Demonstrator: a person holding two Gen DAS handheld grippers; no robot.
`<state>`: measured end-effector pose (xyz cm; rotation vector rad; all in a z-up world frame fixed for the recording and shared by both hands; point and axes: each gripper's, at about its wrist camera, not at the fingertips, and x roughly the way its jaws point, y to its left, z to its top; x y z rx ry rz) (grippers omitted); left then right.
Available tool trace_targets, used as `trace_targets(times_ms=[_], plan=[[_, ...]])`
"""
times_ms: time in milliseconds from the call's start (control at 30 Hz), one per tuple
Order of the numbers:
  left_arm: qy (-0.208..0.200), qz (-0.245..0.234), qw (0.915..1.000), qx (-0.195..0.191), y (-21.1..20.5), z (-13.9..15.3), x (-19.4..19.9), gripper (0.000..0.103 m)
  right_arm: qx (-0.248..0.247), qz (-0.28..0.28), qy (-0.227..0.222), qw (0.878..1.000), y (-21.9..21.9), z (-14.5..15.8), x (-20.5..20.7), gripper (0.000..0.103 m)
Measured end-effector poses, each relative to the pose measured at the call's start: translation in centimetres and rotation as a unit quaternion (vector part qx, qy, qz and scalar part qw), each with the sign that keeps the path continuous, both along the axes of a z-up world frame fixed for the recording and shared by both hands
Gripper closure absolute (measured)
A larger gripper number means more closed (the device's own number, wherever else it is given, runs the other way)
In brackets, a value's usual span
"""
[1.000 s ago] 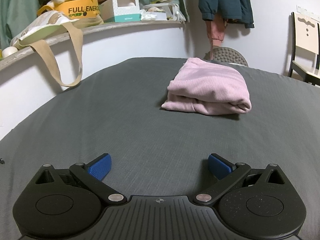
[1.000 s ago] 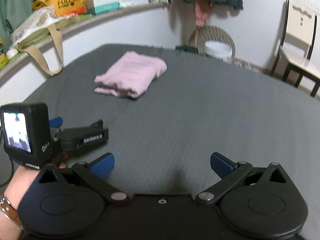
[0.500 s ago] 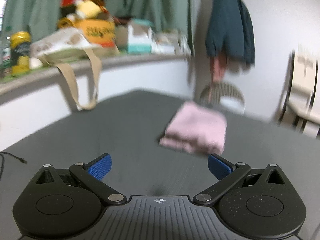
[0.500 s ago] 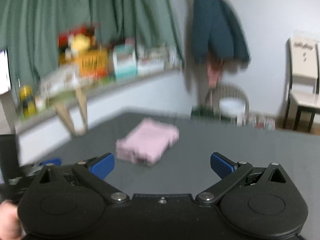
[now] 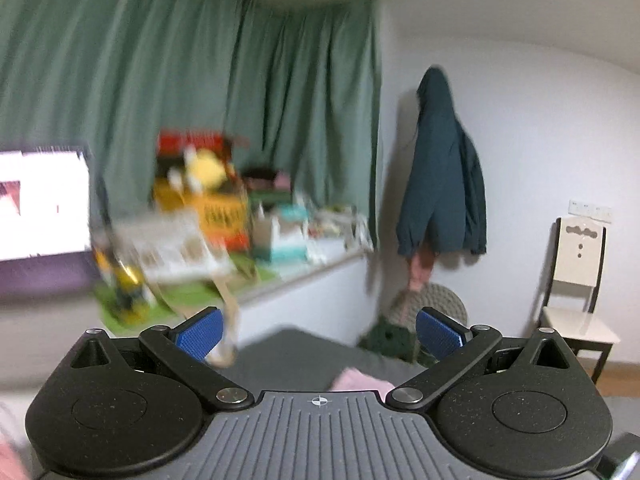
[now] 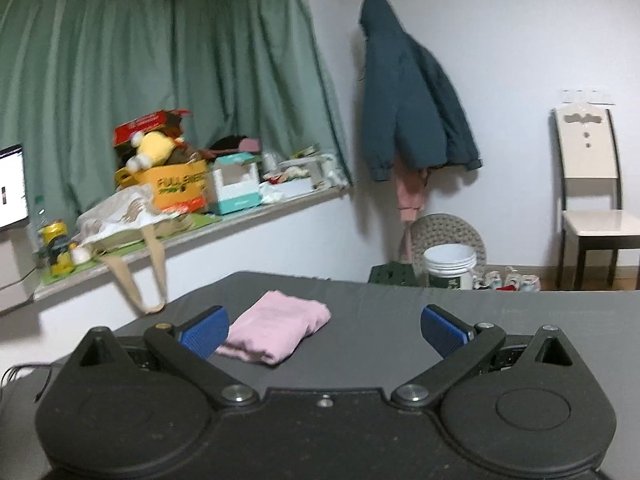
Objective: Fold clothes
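Screen [image 6: 11,186]: a bright flat screen at the far left edge, too washed out to read.
Ledge [image 6: 224,226]: a long grey shelf under the green curtain [image 6: 160,80]. It is full of stuff.
Yellow toy [image 6: 154,148]: a soft plush sitting in a yellow box [image 6: 176,188] with dark letters.
Tote bag [image 6: 120,220]: floppy pale cloth, with tan straps hanging off the ledge.
Left gripper [image 5: 318,332]: its two blue bumpy pads are wide apart and hold nothing. It points up at the room, and this view is blurry on the left.
Right gripper [image 6: 324,330]: its blue pads are wide apart too, with nothing between them. It hangs above the near edge of the bed.
Bed [image 6: 480,320]: a flat dark grey cover with a fine weave.
Pink top [image 6: 276,330]: it lies on the bed, left of the middle, well beyond the right gripper. It is a neat thick rectangle with layers showing at the near edge. In the left view only a pink corner [image 5: 360,382] peeks over the tool.
How it will handle: I think it is soft, light and floppy, not slippery, and it cannot break. It looks folded already. To move it, pinch through all the layers at the two near corners, or it may fall open.
Jacket [image 6: 404,96]: dark teal and puffy, hanging on the white wall.
Bucket [image 6: 450,266]: round, white, on the floor.
Chair [image 6: 588,184]: cream seat and back with dark legs, far right.
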<state>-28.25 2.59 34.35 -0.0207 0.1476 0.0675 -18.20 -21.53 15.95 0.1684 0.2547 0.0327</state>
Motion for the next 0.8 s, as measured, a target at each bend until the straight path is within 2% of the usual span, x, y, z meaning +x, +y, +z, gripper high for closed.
trace_targets(times_ms=[100, 233, 300, 400, 500, 667, 733, 800], plan=[[-0.02, 0.046, 0.9981, 0.036, 2.5, 2.5, -5.5, 0.0, -0.004, 0.018, -0.003, 1.0, 0.3, 0.2, -1.2, 0.0], [0.004, 0.124, 0.9902, 0.064, 7.7, 6.1, -6.7, 0.0, -0.001, 0.038, -0.008, 0.999, 0.3, 0.6, -2.2, 0.0], [0.029, 0.179, 0.9795, 0.088, 10.5, 7.3, -6.6, 0.0, -0.005, 0.053, -0.011, 0.999, 0.4, 0.7, -2.5, 0.0], [0.082, 0.242, 0.9579, 0.131, 14.5, 6.8, -7.2, 0.0, -0.012, 0.063, -0.008, 0.998, 0.5, 0.7, -2.5, 0.0], [0.134, 0.287, 0.9408, 0.121, 18.5, 4.2, -7.8, 0.0, 0.01, 0.069, 0.012, 0.998, 0.5, 0.6, -1.7, 0.0], [0.238, 0.375, 0.8946, 0.046, 26.8, -4.3, -8.0, 0.0, 0.036, 0.074, 0.034, 0.996, 0.3, 0.0, -1.4, 0.0], [0.276, 0.405, 0.8712, 0.033, 29.6, -8.3, -7.6, 0.0, 0.031, 0.073, 0.037, 0.996, 0.3, -0.2, -1.5, 0.0], [0.313, 0.435, 0.8442, 0.021, 31.9, -12.0, -7.2, 0.0, 0.03, 0.071, 0.045, 0.996, 0.4, -0.4, -1.3, 0.0]])
